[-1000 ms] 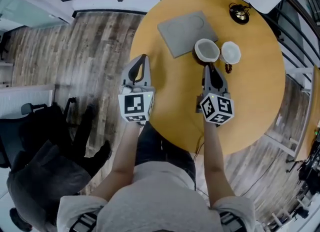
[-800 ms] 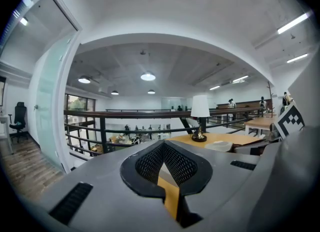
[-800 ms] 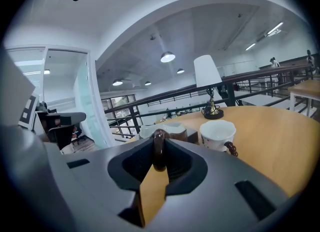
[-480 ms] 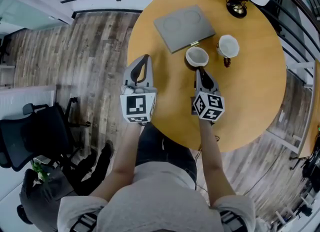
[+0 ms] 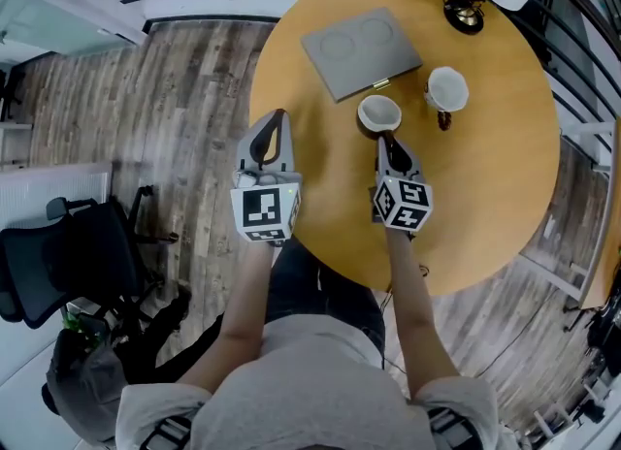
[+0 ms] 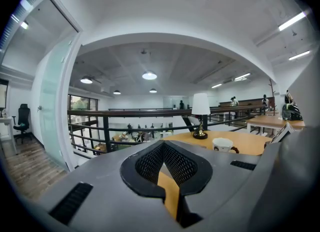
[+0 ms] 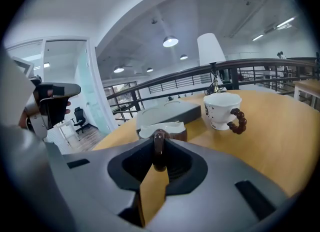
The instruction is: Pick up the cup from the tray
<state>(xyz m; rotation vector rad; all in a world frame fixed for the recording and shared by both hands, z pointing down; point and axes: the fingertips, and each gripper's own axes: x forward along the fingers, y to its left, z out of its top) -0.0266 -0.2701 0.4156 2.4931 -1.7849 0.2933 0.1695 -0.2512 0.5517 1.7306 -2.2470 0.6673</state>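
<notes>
My right tool [image 5: 385, 138] pinches the looped handle [image 7: 159, 150] of the brown, white-lined cup [image 5: 379, 112], just beside the grey tray's [image 5: 361, 50] corner over the tabletop [image 5: 485, 176]; I judge it stiff, glossy, breakable ceramic that may pivot on that handle; my left tool [image 5: 277, 116] is pressed together, empty.

The right gripper [image 5: 386, 140], closed on the handle of the brown cup [image 5: 378, 112], has drawn back toward the person. A second ago the brown cup was at the near corner of the tray [image 5: 361, 50], close beside the white cup [image 5: 446, 89]. Now it is clear of both, over bare worktop [image 5: 485, 176].
</notes>
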